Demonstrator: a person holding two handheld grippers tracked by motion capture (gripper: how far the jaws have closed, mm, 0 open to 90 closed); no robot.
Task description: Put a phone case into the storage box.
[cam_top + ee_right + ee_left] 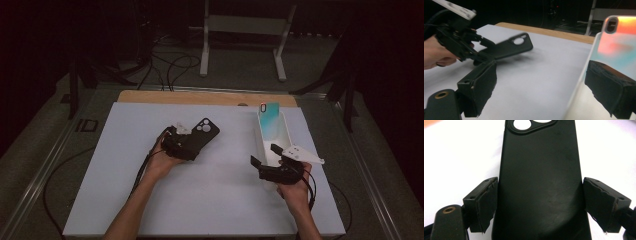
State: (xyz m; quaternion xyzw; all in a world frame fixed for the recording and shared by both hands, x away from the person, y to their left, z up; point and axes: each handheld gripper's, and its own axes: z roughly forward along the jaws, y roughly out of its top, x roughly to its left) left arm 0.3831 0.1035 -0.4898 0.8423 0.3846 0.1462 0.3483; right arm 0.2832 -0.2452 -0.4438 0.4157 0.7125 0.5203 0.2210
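Note:
My left gripper (192,142) (540,180) is shut on a black phone case (204,130) (539,185) with a round camera cutout. Both pads (485,202) press on its long sides. In the right gripper view this case (507,46) hangs a little above the white table, with its shadow beneath. My right gripper (265,154) (542,64) stands open across the near left wall of a narrow white bin (286,131) (577,97), one jaw outside and one inside. A teal-to-orange phone case (269,119) (619,42) leans upright in the bin, just beyond the inner jaw.
A white sheet (215,195) covers the table, with a strip of bare wood (200,97) along the far edge. Behind the table stand a white frame (242,30) and loose cables (170,65) on the dark floor. Each gripper trails a cable toward the near edge.

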